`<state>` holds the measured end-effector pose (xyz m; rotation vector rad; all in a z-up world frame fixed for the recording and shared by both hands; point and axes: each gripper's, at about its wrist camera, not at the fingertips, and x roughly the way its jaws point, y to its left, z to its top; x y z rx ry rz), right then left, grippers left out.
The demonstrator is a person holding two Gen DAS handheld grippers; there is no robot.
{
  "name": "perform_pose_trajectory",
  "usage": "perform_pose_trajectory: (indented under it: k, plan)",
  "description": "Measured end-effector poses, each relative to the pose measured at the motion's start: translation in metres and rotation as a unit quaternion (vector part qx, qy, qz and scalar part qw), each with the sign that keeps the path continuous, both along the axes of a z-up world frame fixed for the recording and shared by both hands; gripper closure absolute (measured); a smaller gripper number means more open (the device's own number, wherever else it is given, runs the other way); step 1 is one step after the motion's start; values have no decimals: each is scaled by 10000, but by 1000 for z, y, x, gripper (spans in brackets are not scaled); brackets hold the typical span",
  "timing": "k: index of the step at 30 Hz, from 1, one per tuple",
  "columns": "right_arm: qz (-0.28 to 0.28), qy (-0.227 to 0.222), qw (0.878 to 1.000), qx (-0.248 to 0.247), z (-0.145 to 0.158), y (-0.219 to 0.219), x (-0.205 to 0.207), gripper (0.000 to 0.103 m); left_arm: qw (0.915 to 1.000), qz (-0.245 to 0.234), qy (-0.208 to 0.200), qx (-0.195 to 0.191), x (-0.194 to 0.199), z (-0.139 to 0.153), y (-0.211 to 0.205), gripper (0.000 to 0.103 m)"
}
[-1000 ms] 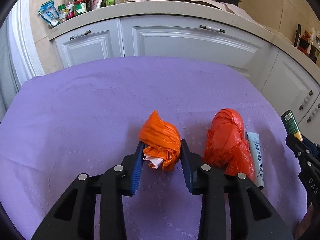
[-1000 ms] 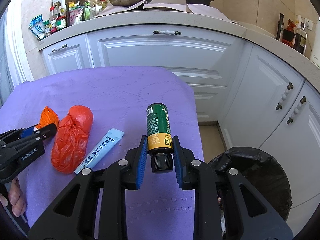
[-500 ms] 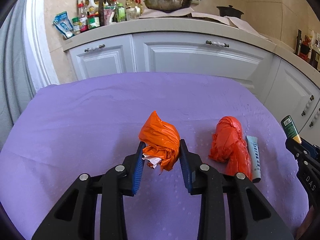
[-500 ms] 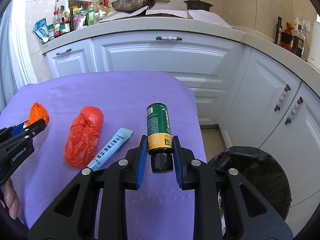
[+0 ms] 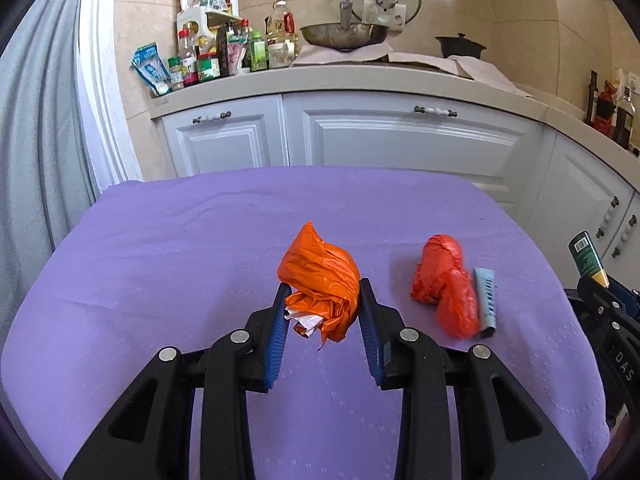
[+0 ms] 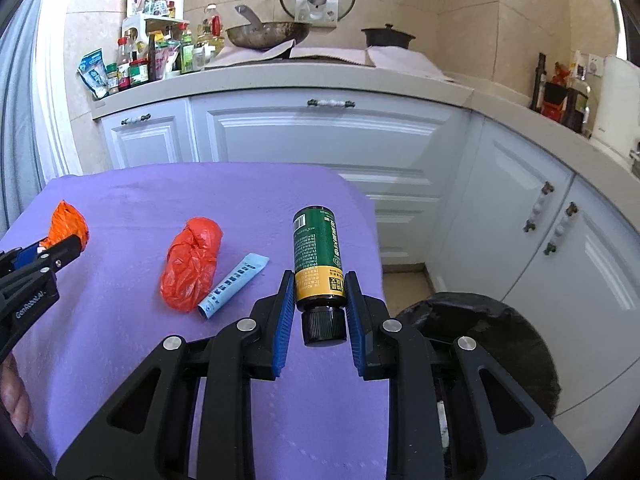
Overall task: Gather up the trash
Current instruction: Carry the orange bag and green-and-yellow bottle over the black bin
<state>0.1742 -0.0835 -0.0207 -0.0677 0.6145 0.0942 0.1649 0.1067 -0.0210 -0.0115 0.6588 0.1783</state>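
Observation:
My left gripper (image 5: 322, 308) is shut on a crumpled orange plastic bag (image 5: 320, 276) with white paper poking out, held above the purple tablecloth (image 5: 180, 264). My right gripper (image 6: 318, 300) is shut on a green and yellow bottle (image 6: 318, 256) with a black cap, lifted near the table's right edge. On the cloth lie a red plastic bag (image 6: 192, 264) and beside it a light blue tube (image 6: 234, 284). The red bag (image 5: 444, 284) and tube (image 5: 486, 300) also show in the left wrist view, right of the orange bag. A black-lined trash bin (image 6: 492, 348) stands on the floor right of the table.
White kitchen cabinets (image 5: 400, 136) run behind and to the right of the table. The counter carries several bottles and jars (image 5: 208, 56), a pan (image 5: 344, 36) and a dark pot (image 5: 460, 44). A grey curtain (image 5: 24, 160) hangs at left. A person's fingers (image 6: 14, 400) show at lower left.
Both grippers have risen and pulled back with their loads; the table, the red bag and the tube look smaller and farther below. Grips unchanged.

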Motion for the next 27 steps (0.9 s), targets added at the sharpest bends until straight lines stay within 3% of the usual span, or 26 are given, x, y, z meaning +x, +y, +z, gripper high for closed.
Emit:
perform_pose_trajectory:
  k: [17,27]
  plan:
    - [-780,-277,9966,-21,12,-74,-47,79,9966,-745,-347,-85,-34,27,-68,69]
    - [-1367,-365,9899,-53,10,-135,-65,79,9885,-1411,-541,-74,-39,31,-136,69]
